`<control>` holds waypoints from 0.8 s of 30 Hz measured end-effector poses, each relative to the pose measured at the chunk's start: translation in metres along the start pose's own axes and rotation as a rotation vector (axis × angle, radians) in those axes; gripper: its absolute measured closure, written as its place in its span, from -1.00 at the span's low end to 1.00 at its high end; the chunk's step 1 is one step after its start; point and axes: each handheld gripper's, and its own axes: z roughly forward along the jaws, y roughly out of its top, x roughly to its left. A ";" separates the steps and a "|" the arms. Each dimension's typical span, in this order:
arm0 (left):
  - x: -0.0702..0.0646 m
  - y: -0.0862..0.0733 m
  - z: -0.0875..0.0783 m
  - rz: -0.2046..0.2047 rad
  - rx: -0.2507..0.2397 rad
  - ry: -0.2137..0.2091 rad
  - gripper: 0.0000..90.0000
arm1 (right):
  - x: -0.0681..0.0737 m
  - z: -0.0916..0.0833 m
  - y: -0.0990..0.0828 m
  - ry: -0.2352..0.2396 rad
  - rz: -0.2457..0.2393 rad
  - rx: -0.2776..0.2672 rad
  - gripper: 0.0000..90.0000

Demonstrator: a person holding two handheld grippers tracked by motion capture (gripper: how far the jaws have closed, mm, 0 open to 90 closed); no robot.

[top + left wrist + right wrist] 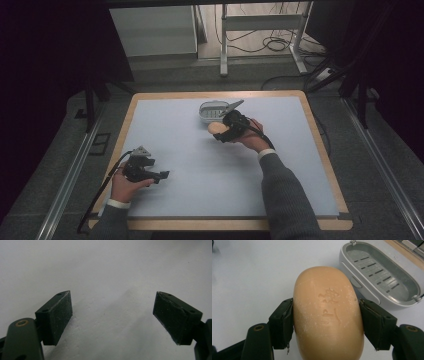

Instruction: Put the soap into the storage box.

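the left hand-held gripper [162,175] is seen nearest, low at the near left of the tabletop [175,150], well apart from the soap dish [214,113]. its jaws are spread wide with nothing between them, and the bare pale surface is seen between the pads [58,316] in the left gripper view.

farther in, the right hand-held gripper [220,131] is held just beside the soap dish, on its near side. its jaws are closed on a tan bar of soap [328,315], one pad [283,323] pressed against each long side. a stamped mark is seen on the upper face of the bar. in the high view the bar of soap [216,128] is seen at the near edge of the soap dish, clear of its tray.

the soap dish [382,277] lies open past the bar, grey inside with slots in its floor, with its lid [231,106] raised at the right end.

beyond the soap dish, the far wooden edge of the tabletop is seen.
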 end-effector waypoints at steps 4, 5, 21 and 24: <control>0.000 0.000 0.000 0.000 -0.001 0.000 -0.64 | -0.004 0.002 0.002 0.001 0.001 -0.004 -0.29; 0.000 0.000 0.000 0.000 -0.001 0.000 -0.64 | -0.005 0.002 0.003 -0.001 -0.002 -0.007 -0.29; 0.001 0.000 0.001 0.000 0.001 -0.003 -0.64 | -0.021 0.011 0.018 0.020 -0.004 -0.002 -0.29; 0.001 0.000 0.001 0.002 0.004 -0.004 -0.64 | -0.024 0.013 0.021 0.022 -0.007 0.003 -0.29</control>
